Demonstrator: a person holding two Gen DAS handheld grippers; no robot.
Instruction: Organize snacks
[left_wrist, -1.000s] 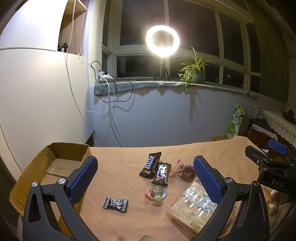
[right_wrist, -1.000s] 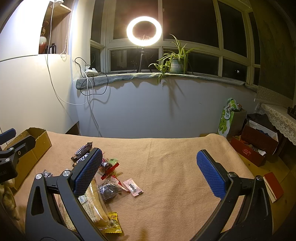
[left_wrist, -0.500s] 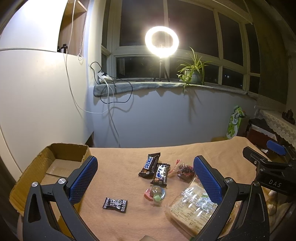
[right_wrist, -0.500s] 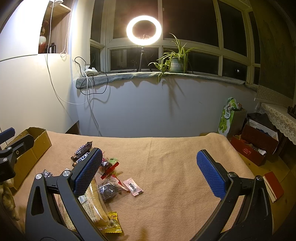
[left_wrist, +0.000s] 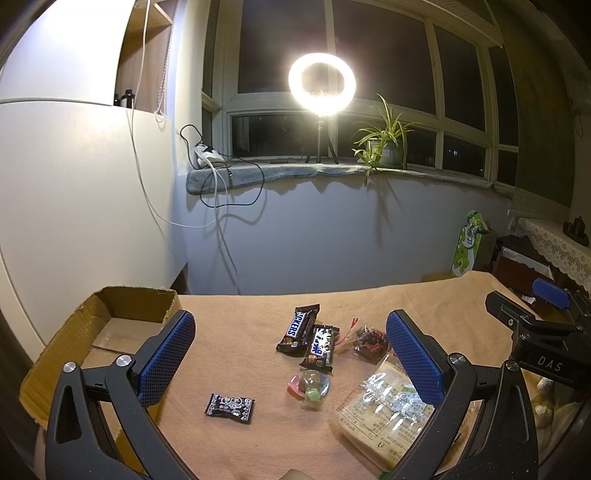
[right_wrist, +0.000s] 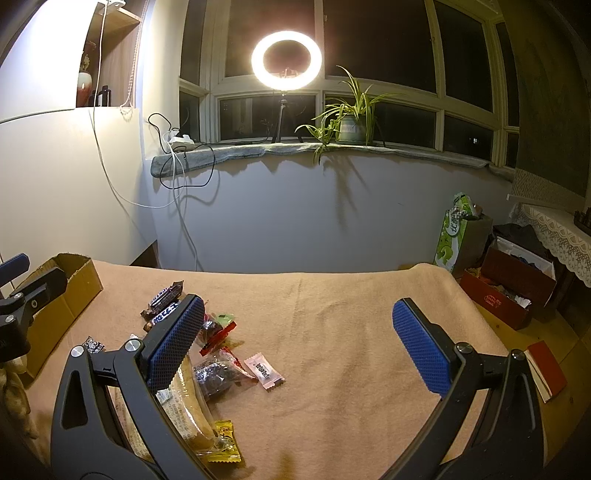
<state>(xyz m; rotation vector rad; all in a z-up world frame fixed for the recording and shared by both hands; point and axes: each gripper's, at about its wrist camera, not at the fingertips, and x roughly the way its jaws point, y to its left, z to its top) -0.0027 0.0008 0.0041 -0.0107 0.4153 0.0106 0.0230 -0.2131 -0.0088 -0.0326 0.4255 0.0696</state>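
Snacks lie scattered on a tan cloth-covered table (left_wrist: 251, 325). Two Snickers bars (left_wrist: 300, 328) sit side by side in the middle of the left wrist view, with a small black candy packet (left_wrist: 229, 407), a clear pack of coloured sweets (left_wrist: 309, 384) and a large bread pack (left_wrist: 384, 413) nearer me. My left gripper (left_wrist: 291, 354) hovers open above them, holding nothing. My right gripper (right_wrist: 303, 350) is open and empty too. Beside its left finger lie a dark candy bag (right_wrist: 218, 373), a pink sachet (right_wrist: 264, 371) and a yellow packet (right_wrist: 223, 441).
An open cardboard box (left_wrist: 110, 325) stands at the table's left edge. The right gripper's body (left_wrist: 535, 343) shows at the right in the left wrist view. On the floor to the right are a green gift bag (right_wrist: 456, 232), a red box (right_wrist: 495, 299) and a book (right_wrist: 546, 369).
Both views have drifted very slightly; the snacks and both open grippers stay as they were.
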